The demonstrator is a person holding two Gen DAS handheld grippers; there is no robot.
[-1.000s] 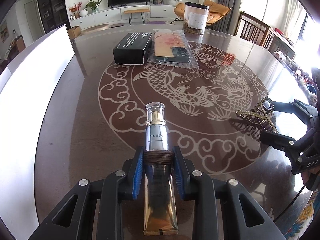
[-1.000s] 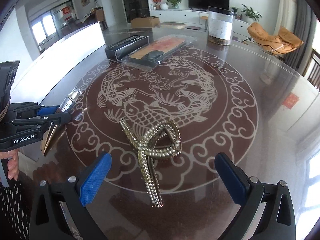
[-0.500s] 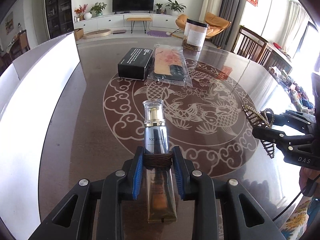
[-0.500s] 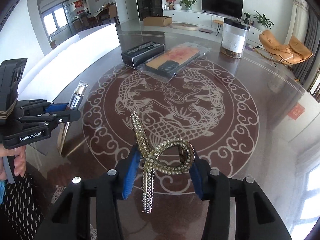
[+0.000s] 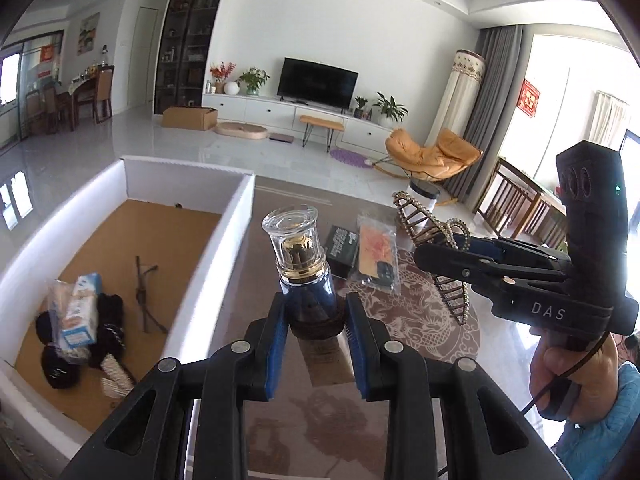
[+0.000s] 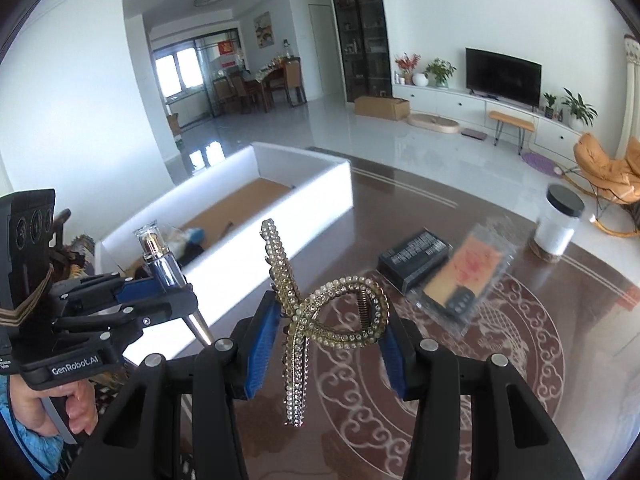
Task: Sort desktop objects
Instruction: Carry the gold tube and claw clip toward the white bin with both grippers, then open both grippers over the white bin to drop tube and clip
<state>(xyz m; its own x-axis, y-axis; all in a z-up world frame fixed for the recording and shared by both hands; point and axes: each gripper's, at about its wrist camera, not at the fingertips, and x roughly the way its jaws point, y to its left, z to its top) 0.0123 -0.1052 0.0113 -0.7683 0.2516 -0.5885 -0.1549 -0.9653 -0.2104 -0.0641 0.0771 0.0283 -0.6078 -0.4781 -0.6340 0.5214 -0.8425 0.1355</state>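
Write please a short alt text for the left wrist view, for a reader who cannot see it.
The left tool holds a cosmetic tube with a clear cap, lifted above a dark patterned table. At its left stands a white box with small items inside; at right, the right tool holds a rhinestone hair clip.

You have a dark table (image 6: 520, 420) with a pale dragon medallion. On it, right of frame, lie a black box (image 6: 416, 254), a clear packet (image 6: 466, 276) and a jar (image 6: 558, 226); a white tray (image 6: 304, 200) sits left.

White box wall (image 5: 224, 264) stands beside open tabletop (image 6: 520, 360)
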